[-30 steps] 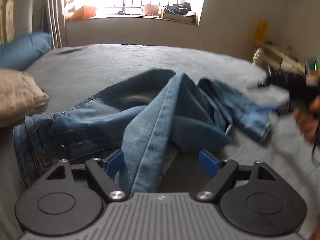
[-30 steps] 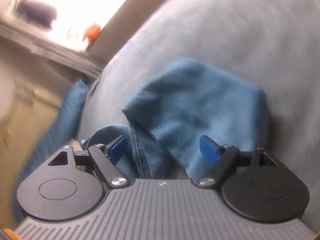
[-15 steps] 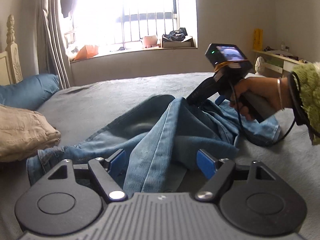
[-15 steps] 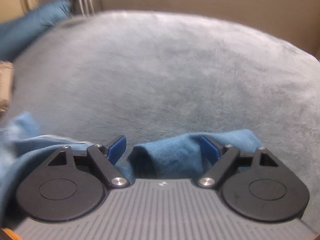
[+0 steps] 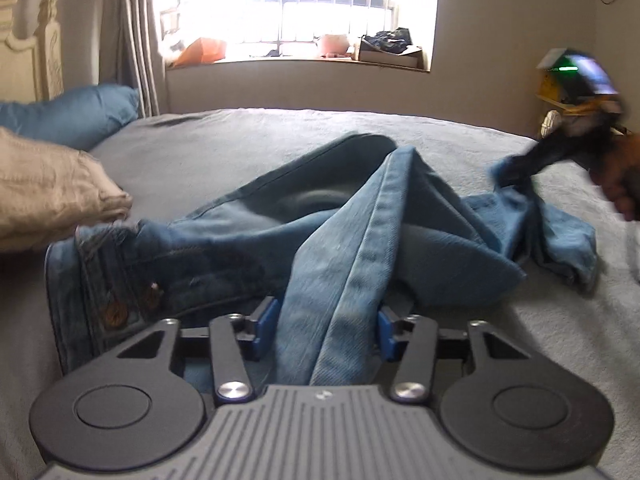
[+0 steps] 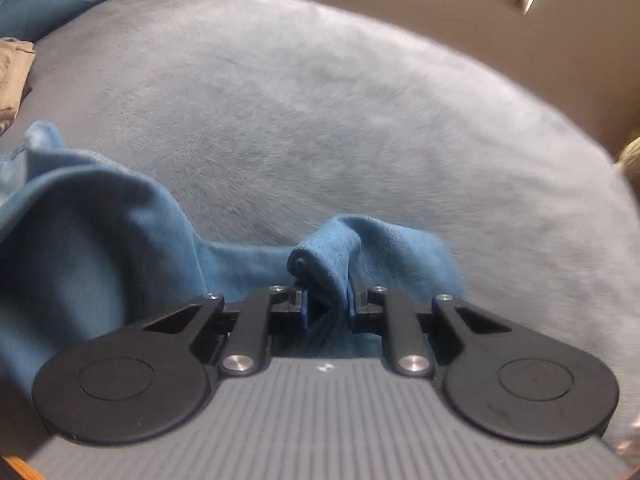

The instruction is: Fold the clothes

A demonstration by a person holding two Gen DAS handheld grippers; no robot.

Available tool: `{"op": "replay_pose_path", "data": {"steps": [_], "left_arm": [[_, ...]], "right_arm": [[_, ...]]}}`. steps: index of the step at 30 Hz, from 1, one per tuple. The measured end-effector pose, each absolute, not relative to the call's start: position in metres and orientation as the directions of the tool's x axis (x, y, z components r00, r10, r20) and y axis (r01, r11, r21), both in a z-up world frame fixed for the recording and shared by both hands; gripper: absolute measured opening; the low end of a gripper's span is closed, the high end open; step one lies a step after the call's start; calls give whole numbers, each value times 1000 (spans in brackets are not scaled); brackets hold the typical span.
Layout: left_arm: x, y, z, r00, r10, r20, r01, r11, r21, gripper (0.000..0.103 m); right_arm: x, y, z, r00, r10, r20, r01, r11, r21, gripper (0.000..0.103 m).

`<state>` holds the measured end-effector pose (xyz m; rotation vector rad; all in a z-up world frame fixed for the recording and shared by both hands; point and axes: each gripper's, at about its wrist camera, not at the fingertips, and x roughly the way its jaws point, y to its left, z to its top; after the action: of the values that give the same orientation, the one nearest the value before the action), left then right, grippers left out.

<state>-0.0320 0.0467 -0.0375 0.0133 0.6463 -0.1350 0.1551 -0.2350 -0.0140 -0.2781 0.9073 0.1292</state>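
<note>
Plainly, the coming move turns on how the crumpled pair of blue denim jeans (image 5: 320,224) lies between the two hands: it sprawls across the grey fleece bed cover (image 5: 248,140) near the bed's foot edge, its long axis running side to side, with the buttoned waistband (image 5: 104,276) toward the edge where the beige pillow (image 5: 48,184) sits and the leg hems toward the opposite edge. The left gripper (image 5: 324,330) has a raised lengthwise fold of one pale leg standing straight up between its blue pads, and its jaws are closing, now about half open; the right pad looks to meet the cloth, but whether both press cannot be told. The right gripper (image 6: 326,304) is nearly closed, its jaws still closing, and already pinches a rolled ridge of denim at the far hem end. In the left wrist view that same right gripper (image 5: 516,168) shows blurred at the hem. So the left hand is nearer the mid-leg and waistband, the right nearer the hems. Judging from this, the legs would likely be drawn out along that axis.
</note>
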Motion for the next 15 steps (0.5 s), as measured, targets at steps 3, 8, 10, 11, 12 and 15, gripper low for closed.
{"op": "replay_pose_path", "data": {"steps": [3,8,10,11,12,15], "left_arm": [[-35,52,-41,791,-118,-600,122,992,-34,32],[-39,55,-42,795,-108,-597,109,993,-34,24],[-39,55,-40,796,-113,-594,117,993,-32,23],[-40,53,-38,798,-119,-591,125,992,-30,23],[-42,52,-37,799,-126,-588,134,991,-29,23],[-46,49,-33,798,-152,-584,167,985,-28,22]], "right_arm": [[121,-265,4,629,4,-777,-165,978,-129,12],[43,-322,30,686,8,-727,-2,1000,9,12],[8,-343,42,716,14,-698,65,994,86,12],[-8,-352,47,724,18,-689,92,988,122,11],[-24,-358,50,728,21,-685,112,982,150,11],[-66,-369,55,728,27,-685,147,970,194,11]]}}
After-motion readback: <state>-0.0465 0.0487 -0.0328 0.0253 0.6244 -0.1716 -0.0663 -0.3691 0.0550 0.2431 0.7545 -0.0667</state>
